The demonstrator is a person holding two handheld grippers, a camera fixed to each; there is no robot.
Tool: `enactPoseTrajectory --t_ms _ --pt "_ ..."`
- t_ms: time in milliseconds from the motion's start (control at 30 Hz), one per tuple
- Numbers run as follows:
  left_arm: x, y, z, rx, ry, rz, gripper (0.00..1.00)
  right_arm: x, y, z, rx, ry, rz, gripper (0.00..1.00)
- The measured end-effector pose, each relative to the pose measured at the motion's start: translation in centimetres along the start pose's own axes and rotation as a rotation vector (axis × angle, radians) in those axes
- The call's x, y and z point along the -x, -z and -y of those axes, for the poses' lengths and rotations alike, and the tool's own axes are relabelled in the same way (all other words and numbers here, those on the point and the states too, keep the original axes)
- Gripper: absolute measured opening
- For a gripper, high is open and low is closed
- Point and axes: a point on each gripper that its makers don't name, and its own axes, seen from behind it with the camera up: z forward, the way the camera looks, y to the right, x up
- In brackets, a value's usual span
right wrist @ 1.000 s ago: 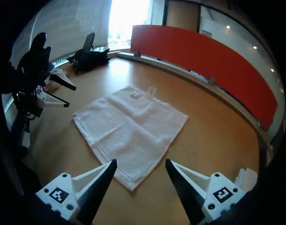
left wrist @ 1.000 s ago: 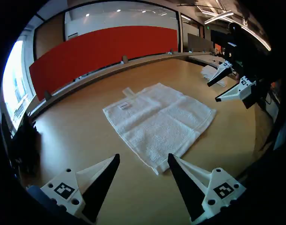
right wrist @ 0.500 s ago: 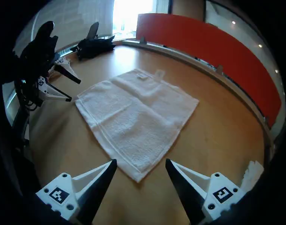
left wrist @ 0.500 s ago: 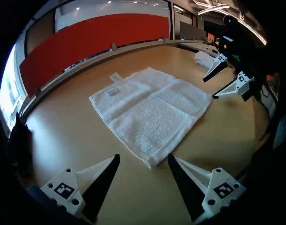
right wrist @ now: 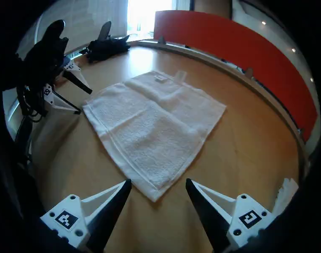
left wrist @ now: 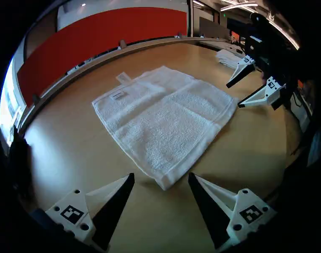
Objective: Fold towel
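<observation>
The white towel (left wrist: 164,120) lies spread flat in the middle of the wooden desk (left wrist: 68,143), with one corner pointing toward the near edge, just in front of the gap of the left tool (left wrist: 160,175). That tool hovers wide open with nothing in it. The right tool (right wrist: 157,181) is also spread wide and empty above the desk, with another towel corner just ahead of its fingers, and a red partition (left wrist: 97,38) runs along the far side.

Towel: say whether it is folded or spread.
Spread out. The towel lies flat on the table with all four corners showing and no edge turned over; whether it is a single layer, cannot tell.
</observation>
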Motion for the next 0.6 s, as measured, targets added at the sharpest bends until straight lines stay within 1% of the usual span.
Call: enactPoseTrajectory --t_ms 300,600 --pt "0.38 -0.23 -0.1 0.008 0.049 0.024 0.94 0.42 -0.25 0.09 -0.013 0.006 0.012 0.99" --pt "0.44 -0.19 -0.11 0.006 0.062 0.038 0.95 0.85 -0.44 0.61 -0.034 -0.008 0.021 0.97"
